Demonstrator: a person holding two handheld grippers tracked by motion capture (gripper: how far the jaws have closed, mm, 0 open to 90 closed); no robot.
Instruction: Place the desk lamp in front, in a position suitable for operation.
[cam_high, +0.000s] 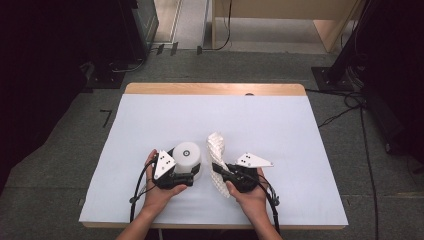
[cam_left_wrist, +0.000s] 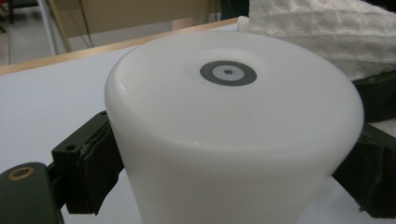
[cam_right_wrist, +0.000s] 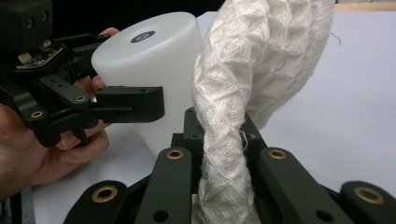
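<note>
- Right tool (cam_high: 218, 171) clamps white waffle cloth (cam_high: 218, 150), near table (cam_high: 300, 200) front edge; cloth's long axis runs away toward far edge.
- Left tool (cam_high: 192, 176) grips upturned white cup (cam_high: 187, 157) by its sides.
- Cup sits just left of cloth; right tool nearer for wiping.

We see the white cup (cam_left_wrist: 233, 140) upside down on the white table (cam_left_wrist: 51, 102), black jaws pressed against both its sides. A white waffle cloth (cam_left_wrist: 322, 32) lies just behind it.
</note>
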